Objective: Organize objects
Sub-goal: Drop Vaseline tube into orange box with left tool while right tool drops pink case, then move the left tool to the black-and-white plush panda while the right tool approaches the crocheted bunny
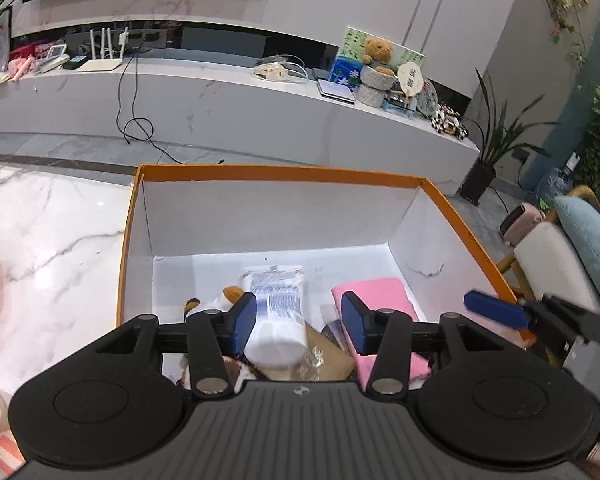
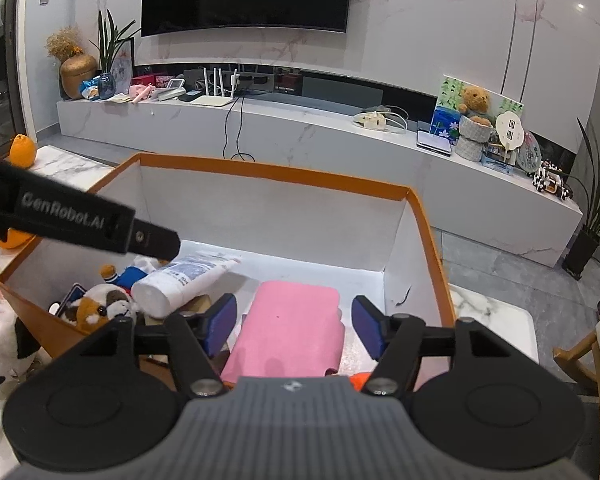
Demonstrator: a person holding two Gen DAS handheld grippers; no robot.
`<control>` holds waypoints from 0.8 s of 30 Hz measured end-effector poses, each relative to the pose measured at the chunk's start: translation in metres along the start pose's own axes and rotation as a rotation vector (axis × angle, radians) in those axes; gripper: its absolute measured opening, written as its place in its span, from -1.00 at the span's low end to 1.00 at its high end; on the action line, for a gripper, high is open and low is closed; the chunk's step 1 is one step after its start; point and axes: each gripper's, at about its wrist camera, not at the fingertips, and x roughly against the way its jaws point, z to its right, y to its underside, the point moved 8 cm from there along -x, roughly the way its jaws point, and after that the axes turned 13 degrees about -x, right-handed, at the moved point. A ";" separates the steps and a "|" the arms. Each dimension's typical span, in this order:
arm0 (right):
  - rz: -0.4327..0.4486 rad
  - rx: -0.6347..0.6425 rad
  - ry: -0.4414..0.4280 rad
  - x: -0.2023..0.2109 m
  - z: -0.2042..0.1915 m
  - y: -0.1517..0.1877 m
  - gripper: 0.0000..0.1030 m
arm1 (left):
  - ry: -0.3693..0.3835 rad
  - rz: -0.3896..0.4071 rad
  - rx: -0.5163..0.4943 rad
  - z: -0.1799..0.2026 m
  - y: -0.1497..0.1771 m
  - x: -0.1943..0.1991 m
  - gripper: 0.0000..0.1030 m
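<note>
An orange-rimmed white box point(image 1: 284, 174) point(image 2: 276, 176) stands on the marble table. Inside lie a white tube with blue print point(image 1: 278, 312) point(image 2: 180, 284), a pink folded cloth point(image 1: 374, 296) point(image 2: 292, 328), and a brown-and-white plush toy point(image 1: 220, 300) point(image 2: 96, 308). My left gripper point(image 1: 300, 322) is open above the tube, its fingers either side of it without touching. My right gripper point(image 2: 294, 326) is open over the pink cloth, holding nothing. The left gripper's body point(image 2: 80, 220) shows in the right wrist view above the tube.
A white plush animal point(image 2: 0, 340) sits left of the box. An orange fruit toy point(image 2: 22, 150) lies on the table beyond. A chair with a teal cushion point(image 1: 588, 240) stands right. A long TV console point(image 1: 220, 92) with clutter runs behind.
</note>
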 end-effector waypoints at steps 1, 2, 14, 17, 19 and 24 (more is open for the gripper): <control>0.002 0.001 -0.002 0.002 0.000 0.000 0.30 | 0.002 -0.003 -0.006 0.000 0.001 0.001 0.09; 0.005 0.001 -0.004 0.005 0.001 -0.001 0.31 | 0.005 -0.006 -0.008 -0.001 0.003 0.002 0.12; 0.052 0.027 -0.035 0.050 0.001 -0.002 0.39 | -0.002 0.008 -0.040 -0.015 0.018 0.029 0.15; 0.058 0.035 -0.040 0.060 0.001 0.000 0.39 | -0.014 0.019 -0.042 -0.021 0.019 0.038 0.15; 0.060 0.039 -0.046 0.065 0.001 -0.001 0.39 | -0.020 0.021 -0.052 -0.025 0.020 0.043 0.15; 0.063 0.043 -0.067 0.078 -0.002 -0.001 0.40 | -0.026 0.013 -0.093 -0.029 0.030 0.055 0.21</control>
